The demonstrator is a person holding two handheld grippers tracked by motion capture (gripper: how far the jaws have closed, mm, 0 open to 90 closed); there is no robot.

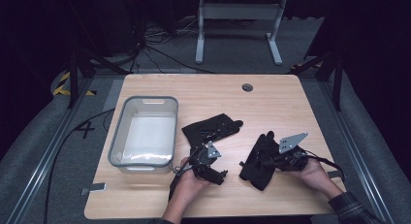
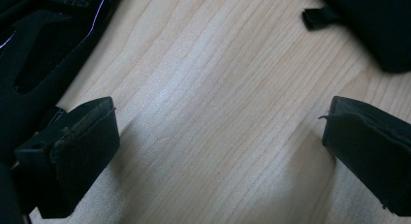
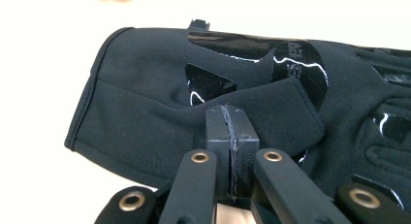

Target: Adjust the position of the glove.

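Two black gloves lie on the wooden table (image 1: 271,105). One glove (image 1: 213,128) rests flat near the middle, and a corner of it appears in the left gripper view (image 2: 43,49). The other glove (image 1: 257,165) lies right of centre; my right gripper (image 1: 272,161) is shut on a fold near its cuff, with the jaws pressed together on the fabric (image 3: 228,122). My left gripper (image 1: 213,173) stands open low over bare wood between the two gloves, nothing between its jaws (image 2: 218,136). The second glove's edge (image 2: 373,25) shows beyond its right jaw.
A grey plastic bin (image 1: 116,136) stands at the table's left, just beside the left hand. A round cable hole (image 1: 247,87) sits near the far edge. Bare wood runs along the back and right of the table.
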